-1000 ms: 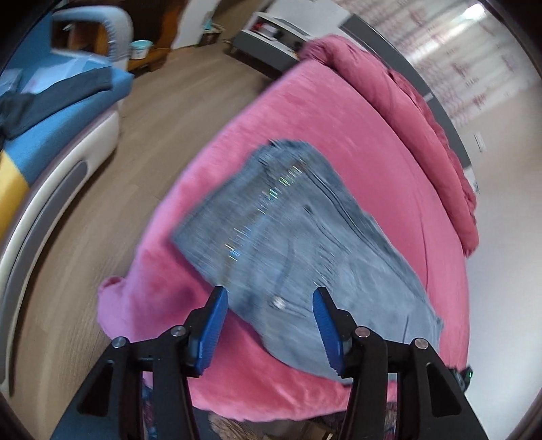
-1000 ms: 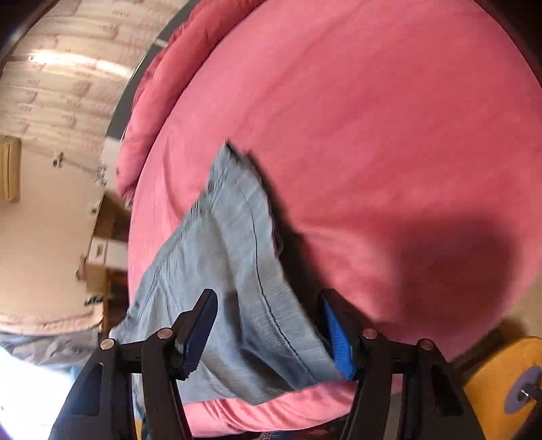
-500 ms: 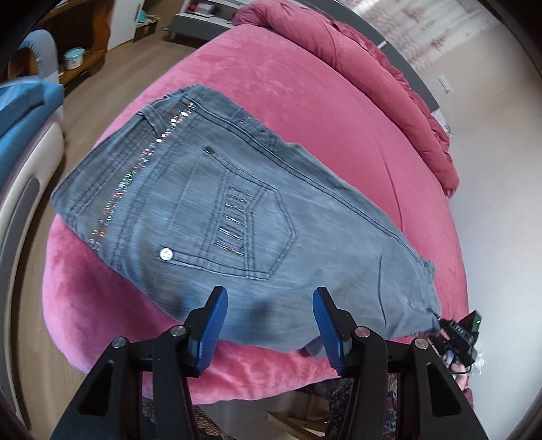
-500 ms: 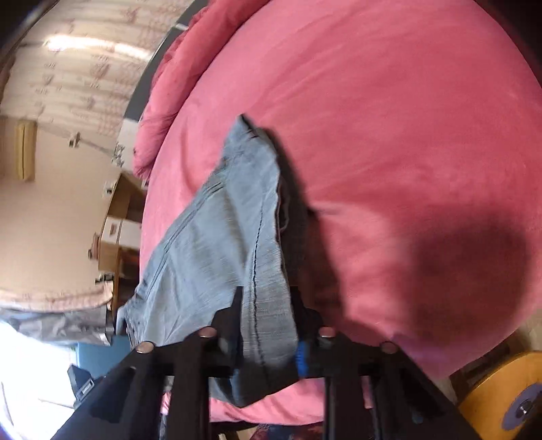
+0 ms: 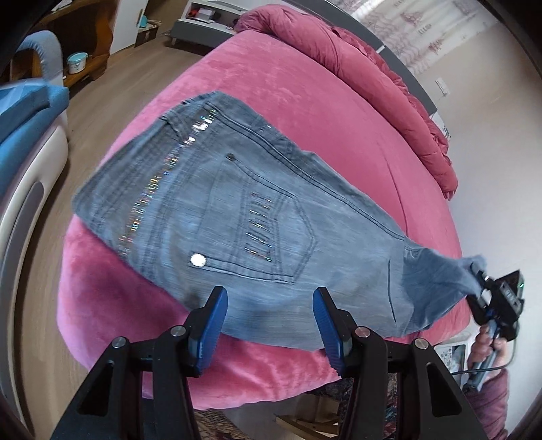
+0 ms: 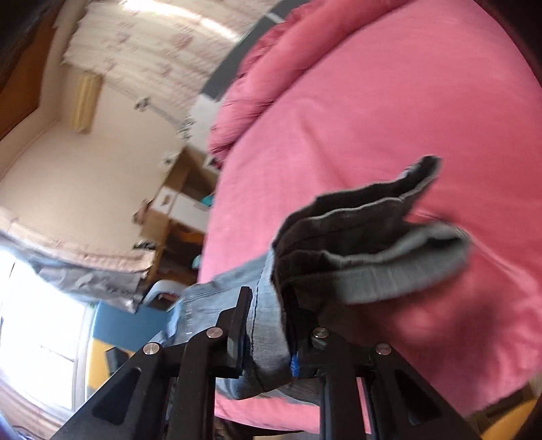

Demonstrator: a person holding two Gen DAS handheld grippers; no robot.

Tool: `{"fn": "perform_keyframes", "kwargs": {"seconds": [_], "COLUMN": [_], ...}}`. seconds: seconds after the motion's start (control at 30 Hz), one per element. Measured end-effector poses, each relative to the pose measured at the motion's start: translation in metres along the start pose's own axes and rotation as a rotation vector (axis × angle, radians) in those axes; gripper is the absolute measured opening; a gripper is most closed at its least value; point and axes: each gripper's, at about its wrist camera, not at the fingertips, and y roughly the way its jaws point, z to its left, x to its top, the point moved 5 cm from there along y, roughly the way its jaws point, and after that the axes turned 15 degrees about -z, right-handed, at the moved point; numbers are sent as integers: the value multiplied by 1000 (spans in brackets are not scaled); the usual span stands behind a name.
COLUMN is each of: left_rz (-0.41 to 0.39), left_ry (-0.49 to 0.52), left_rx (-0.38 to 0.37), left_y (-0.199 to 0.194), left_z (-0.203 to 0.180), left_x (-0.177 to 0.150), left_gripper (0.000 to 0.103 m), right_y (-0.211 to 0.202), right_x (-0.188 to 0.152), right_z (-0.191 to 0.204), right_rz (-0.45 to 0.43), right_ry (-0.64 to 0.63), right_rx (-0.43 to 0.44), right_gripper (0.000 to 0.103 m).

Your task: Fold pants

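Observation:
Grey-blue jeans (image 5: 237, 216) lie folded lengthwise on the pink bed (image 5: 305, 101), back pocket and sequin stripe up, waist at the far left. My left gripper (image 5: 269, 325) hovers open over the jeans' near edge, nothing pinched between its blue pads. At the right edge of the left wrist view, my right gripper (image 5: 481, 281) grips the leg end and holds it off the bed. In the right wrist view the right gripper (image 6: 267, 311) has its jaws closing on the denim, pads pressing it, and the hem layers (image 6: 372, 254) fan out ahead above the bed (image 6: 406, 101).
A crumpled pink duvet (image 5: 372, 67) runs along the bed's far side. A blue and white sofa (image 5: 23, 118) stands left across the wooden floor (image 5: 101, 101). A low grey cabinet (image 5: 203, 23) is beyond. A hand (image 5: 484, 345) holds the right gripper's handle.
The right gripper went from open around the leg end to pinching it, then rose with it. The left gripper drifted over the jeans and stayed open.

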Motion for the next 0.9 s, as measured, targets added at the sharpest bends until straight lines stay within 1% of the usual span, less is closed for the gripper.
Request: {"fn": "perform_keyframes", "kwargs": {"seconds": [0.1,0.2,0.27,0.33,0.37,0.43,0.47,0.53,0.63,0.67,0.7,0.73,0.77,0.83,0.87,0.9], "left_rz": [-12,-32,-40,-49,-53,-59,-60,-63,-65,-66,-67,-68,-70,-71,-71,-71], "left_ry": [-16,-28,-47,-61,-76,-100,-107,-119,-144,-151,-156,-162,-168,-173,-171,-168], "left_rx": [-5,-8,-13,-8,-9,-10,-9,-6,-2,-1,0,2,2,-2,-5,-9], "left_y": [-6,-12,-16,-18,-20,-22,-23,-24,-27,-28,-28,-29,-29,-29,-29,-29], "left_z": [12,23,32,41,47,56,60,67,78,81,84,87,89,91,90,90], "left_x": [6,11,15,18,19,20,20,19,18,18,18,19,20,21,22,22], "left_gripper": [54,54,56,57,57,57,57,57,57,57,57,57,57,57,57,57], "right_y": [22,53,76,97,115,138,156,177,212,219,232,237,249,262,269,275], "right_x": [-3,-13,-28,-42,-55,-72,-87,-106,-145,-154,-171,-180,-198,-220,-225,-231], "right_z": [38,75,102,124,142,162,176,191,218,223,232,235,240,238,239,236], "right_rz": [32,83,131,173,210,260,299,346,441,464,512,534,576,621,631,640], "right_ry": [-23,-39,-62,-89,-105,-136,-153,-162,-196,-204,-238,-261,-299,-351,-354,-337], "right_rx": [72,135,180,205,232,253,266,285,313,317,314,312,300,260,247,235], "right_gripper": [18,15,15,15,15,14,14,14,14,14,14,14,14,21,32,38]}}
